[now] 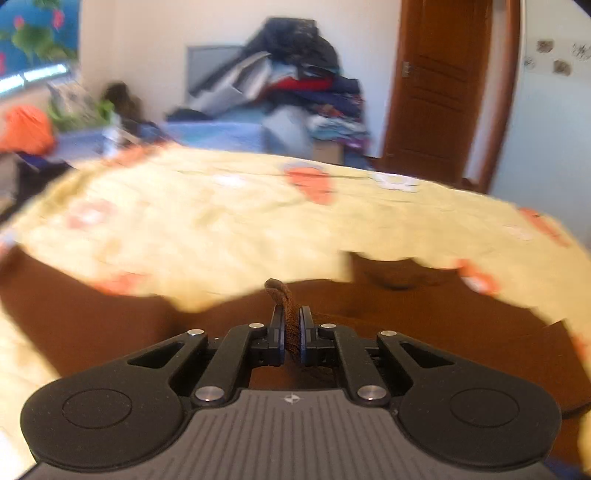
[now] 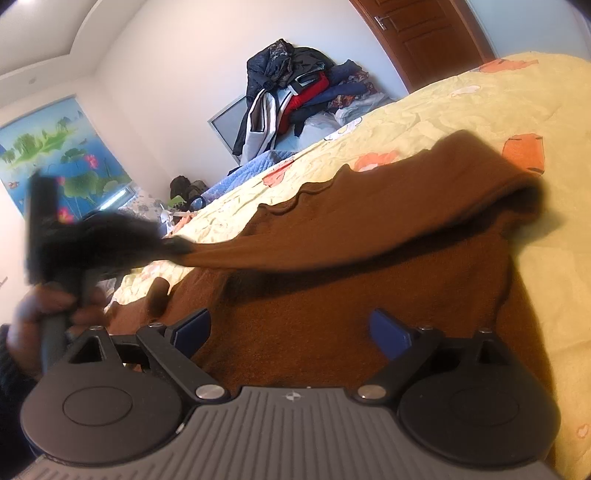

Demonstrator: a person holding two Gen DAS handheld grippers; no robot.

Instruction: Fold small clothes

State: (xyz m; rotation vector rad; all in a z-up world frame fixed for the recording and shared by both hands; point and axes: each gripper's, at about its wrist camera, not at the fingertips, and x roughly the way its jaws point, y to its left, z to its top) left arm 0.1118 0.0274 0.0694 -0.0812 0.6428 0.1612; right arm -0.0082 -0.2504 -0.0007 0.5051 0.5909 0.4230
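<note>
Left wrist view shows the left gripper [image 1: 291,325] clenched on a bunched fold of the brown garment [image 1: 424,317], a twist of the cloth sticking up between its closed fingers. That garment lies spread on a yellow bedspread [image 1: 207,221] with orange and white prints, much of it blurred. Right wrist view shows the right gripper [image 2: 291,332] released, jaws wide apart with nothing between them, hovering just over the garment's near part [image 2: 314,325]. From there one edge of the cloth is drawn up and off to the left in a taut strip toward the left gripper [image 2: 177,246], which is a dark blur held by a hand [image 2: 40,317] at the left edge. The far end of the garment is folded over itself in a thick roll. Behind the bed a pile of clothes [image 2: 295,85] leans against the wall, near a wooden door [image 2: 424,33]
</note>
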